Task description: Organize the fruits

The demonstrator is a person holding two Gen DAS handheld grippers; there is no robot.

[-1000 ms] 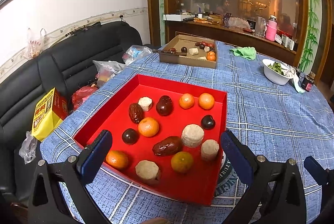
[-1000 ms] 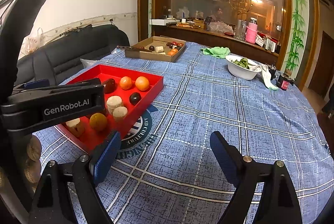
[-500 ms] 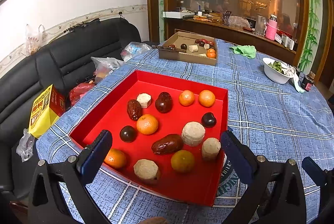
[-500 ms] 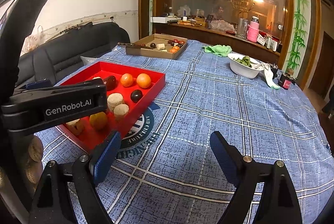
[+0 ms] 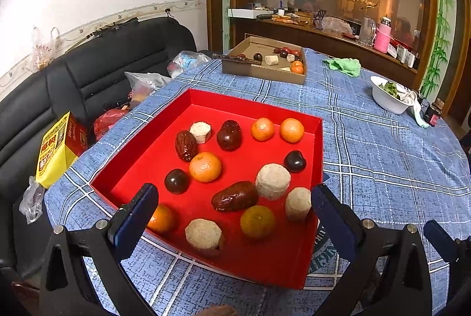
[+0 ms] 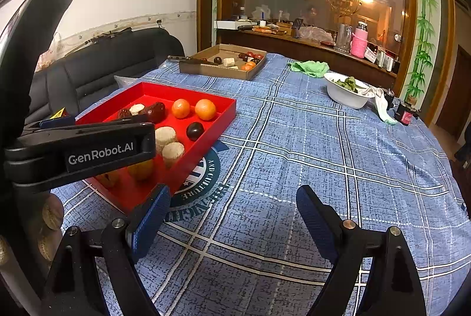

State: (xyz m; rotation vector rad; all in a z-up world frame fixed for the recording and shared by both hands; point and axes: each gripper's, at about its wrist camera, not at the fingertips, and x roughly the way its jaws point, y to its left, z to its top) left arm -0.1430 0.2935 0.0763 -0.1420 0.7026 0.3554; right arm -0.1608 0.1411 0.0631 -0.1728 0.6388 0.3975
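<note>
Left wrist view shows my left tongs (image 5: pixel 232 207) wide and empty over the red tray (image 5: pixel 319 145), right tongs (image 6: pixel 232 210) likewise wide; the orange (image 5: pixel 205 166) looks firm, light, rollable, so I'd pinch its middle.

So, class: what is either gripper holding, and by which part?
Nothing. The left gripper hangs open over the red tray; the right gripper is open over the tablecloth.
</note>
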